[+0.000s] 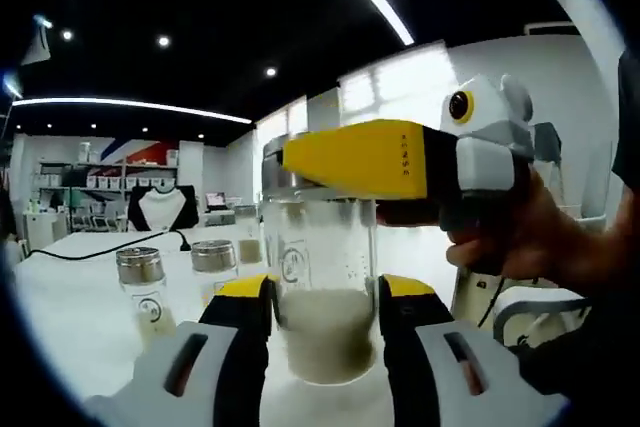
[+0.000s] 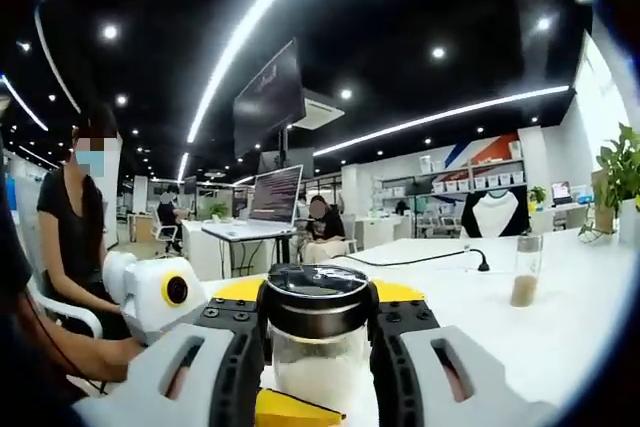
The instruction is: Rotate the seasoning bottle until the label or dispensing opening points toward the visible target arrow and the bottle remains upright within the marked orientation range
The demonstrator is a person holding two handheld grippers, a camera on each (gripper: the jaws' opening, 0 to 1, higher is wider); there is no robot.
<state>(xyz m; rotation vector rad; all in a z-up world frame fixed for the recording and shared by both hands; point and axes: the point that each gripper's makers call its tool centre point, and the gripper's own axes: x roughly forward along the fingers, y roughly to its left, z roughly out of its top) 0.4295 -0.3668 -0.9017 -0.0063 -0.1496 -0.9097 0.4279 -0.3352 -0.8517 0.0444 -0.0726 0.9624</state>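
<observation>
The seasoning bottle (image 1: 325,277) is clear glass, holds white powder in its lower part and stands upright on the white table (image 1: 70,327). My left gripper (image 1: 325,305) is shut on its body, one jaw on each side. My right gripper (image 1: 350,159) comes in from the right, held by a hand, its yellow jaw lying across the bottle's top. In the right gripper view the right gripper (image 2: 318,302) is shut on the bottle's black-rimmed lid (image 2: 317,287), with glass and powder below. The left gripper (image 2: 165,297) shows at the left. No arrow or label is legible.
Three more metal-capped bottles (image 1: 140,282) (image 1: 213,259) (image 1: 247,235) stand on the table to the left, behind them a black cable (image 1: 110,247). Another bottle (image 2: 527,270) stands far right on the table. A person (image 2: 75,217) sits at the left; a laptop (image 2: 275,197) stands beyond.
</observation>
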